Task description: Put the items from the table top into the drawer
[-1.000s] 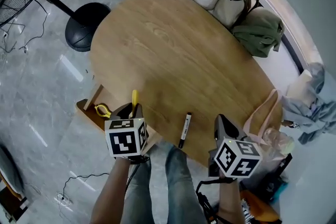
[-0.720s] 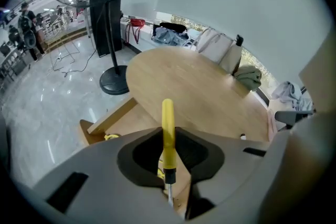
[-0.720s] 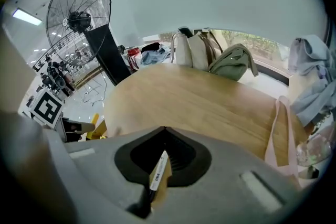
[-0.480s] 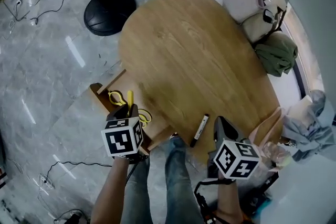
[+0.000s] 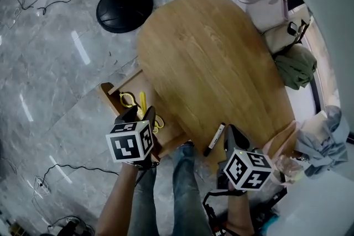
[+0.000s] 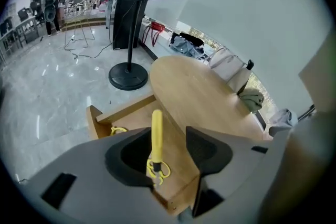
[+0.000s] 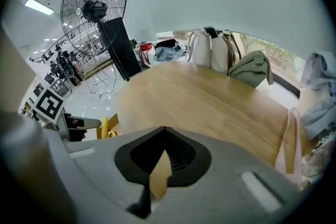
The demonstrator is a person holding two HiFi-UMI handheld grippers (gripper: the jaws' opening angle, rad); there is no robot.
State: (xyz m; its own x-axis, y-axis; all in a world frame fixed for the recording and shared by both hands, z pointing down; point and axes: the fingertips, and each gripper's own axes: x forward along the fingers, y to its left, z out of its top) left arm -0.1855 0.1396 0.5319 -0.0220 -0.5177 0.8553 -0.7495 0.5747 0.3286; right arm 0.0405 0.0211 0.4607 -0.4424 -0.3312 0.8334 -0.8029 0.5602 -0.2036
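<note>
The placing step looks all but finished on the left side. The left gripper (image 6: 169, 139) hangs over the open light-wood drawer (image 6: 125, 109) that juts out from under the oval wooden bench (image 5: 210, 52). Its fingers (image 6: 207, 149) are spreading. The slim yellow tool with looped handles (image 6: 156, 131) (scissors, by the look of them) shows in the gap over the drawer floor, touched by neither pad. I cannot tell whether it has landed or is in mid-drop.

The right gripper (image 7: 164, 131) hovers at the bench's near edge, its fingers clenched tip to tip on nothing. One item is left on top: a black marker pen (image 5: 214, 139) lying at that near edge, just beside the right gripper.

Next, I judge, the right fingers must part, come down astride the pen's barrel and close. The pen is thin and round, so a nudge could roll it off the edge.
</note>
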